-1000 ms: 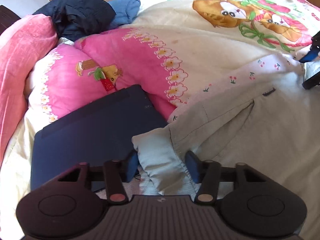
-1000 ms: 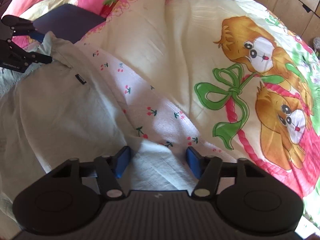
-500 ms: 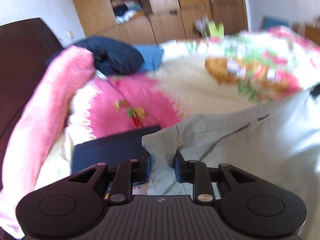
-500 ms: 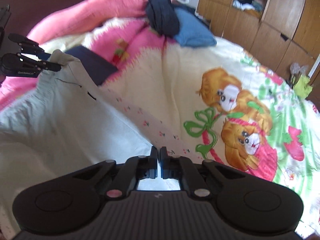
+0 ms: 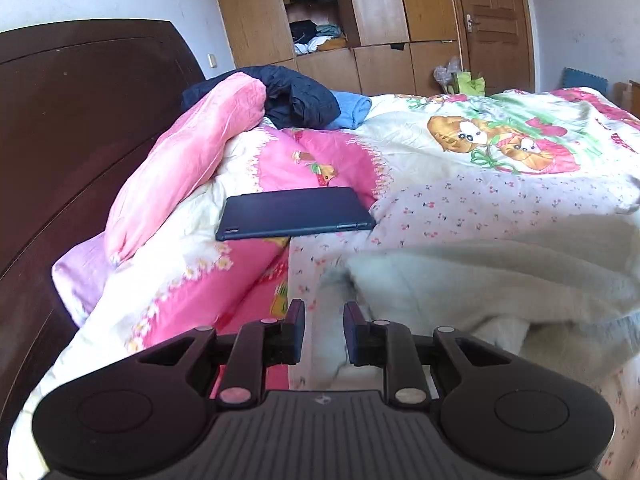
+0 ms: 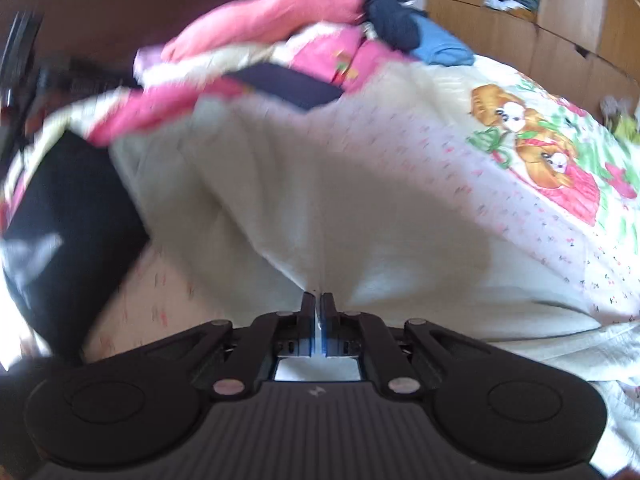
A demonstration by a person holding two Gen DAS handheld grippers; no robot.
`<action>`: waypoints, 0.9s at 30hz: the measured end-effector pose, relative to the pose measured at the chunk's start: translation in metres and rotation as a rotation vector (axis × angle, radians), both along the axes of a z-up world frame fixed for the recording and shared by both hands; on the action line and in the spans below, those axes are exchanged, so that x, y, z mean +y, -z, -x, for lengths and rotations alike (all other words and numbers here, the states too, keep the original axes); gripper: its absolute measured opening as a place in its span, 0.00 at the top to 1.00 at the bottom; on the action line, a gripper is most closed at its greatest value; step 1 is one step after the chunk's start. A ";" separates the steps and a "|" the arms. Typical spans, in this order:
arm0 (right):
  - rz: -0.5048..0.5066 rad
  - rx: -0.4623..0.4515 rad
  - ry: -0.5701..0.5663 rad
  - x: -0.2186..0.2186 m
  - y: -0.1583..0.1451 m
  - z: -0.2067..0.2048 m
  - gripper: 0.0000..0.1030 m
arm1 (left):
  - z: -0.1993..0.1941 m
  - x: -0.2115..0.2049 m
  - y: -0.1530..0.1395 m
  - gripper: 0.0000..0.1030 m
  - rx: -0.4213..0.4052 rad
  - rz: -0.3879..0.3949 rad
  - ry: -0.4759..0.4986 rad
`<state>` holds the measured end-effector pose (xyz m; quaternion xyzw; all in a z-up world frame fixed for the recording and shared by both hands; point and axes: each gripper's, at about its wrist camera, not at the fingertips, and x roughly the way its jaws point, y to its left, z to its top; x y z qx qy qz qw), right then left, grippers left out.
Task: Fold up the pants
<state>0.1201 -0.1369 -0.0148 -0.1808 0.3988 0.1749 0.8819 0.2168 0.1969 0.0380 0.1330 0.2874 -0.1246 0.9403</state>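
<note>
Pale, soft-woven pants [image 6: 360, 216] sag in a loose heap on the near part of the cartoon-print quilt [image 5: 460, 148], so we judge the fold barely begun, with smoothing and further folds left. Our right gripper [image 6: 319, 304] is pinched tight on a fabric edge. Our left gripper [image 5: 323, 320] stands narrowly parted around a limp flap, grip uncertain; a flat dark tablet [image 5: 292, 212] lies beyond.

Tablet [image 5: 294, 213] beside pants [image 5: 480, 280]
</note>
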 end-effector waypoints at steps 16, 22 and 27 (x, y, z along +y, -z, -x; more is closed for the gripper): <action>0.071 -0.193 -0.206 0.159 -0.011 -0.070 0.60 | 0.033 -0.013 0.078 0.25 0.092 -0.190 0.190; 0.036 -0.200 -0.254 0.192 -0.002 -0.096 0.60 | 0.043 0.010 0.077 0.25 0.034 -0.053 0.173; 0.099 -0.185 -0.370 0.225 0.003 -0.097 0.60 | 0.049 0.015 0.064 0.21 0.016 -0.032 0.178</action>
